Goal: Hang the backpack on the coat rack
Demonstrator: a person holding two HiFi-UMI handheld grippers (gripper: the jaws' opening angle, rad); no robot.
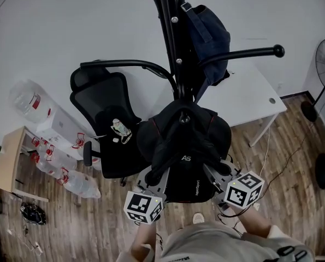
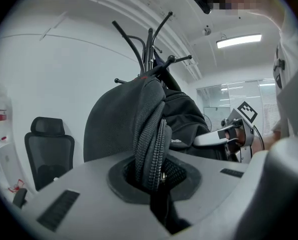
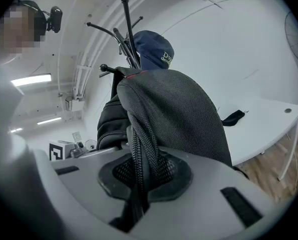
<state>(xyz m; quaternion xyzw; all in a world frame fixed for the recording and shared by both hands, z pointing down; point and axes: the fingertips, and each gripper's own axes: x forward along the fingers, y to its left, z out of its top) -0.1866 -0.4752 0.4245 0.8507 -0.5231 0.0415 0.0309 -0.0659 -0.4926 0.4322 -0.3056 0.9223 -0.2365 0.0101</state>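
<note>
The black fabric backpack with mesh padding (image 1: 185, 146) is sitting at the centre of the head view, its top lying against the pole of the black metal coat rack (image 1: 169, 34); whether it is catching a hook cannot be told. The left gripper (image 2: 154, 181) is clamping a padded mesh fold with a zipper at the bag's lower left. The right gripper (image 3: 138, 181) is pinching a mesh strap at its lower right. A dark blue bag (image 1: 208, 37) is hanging higher on the rack. A black mesh office chair (image 1: 105, 111) is standing to the left, and a white table (image 1: 258, 97) to the right.
</note>
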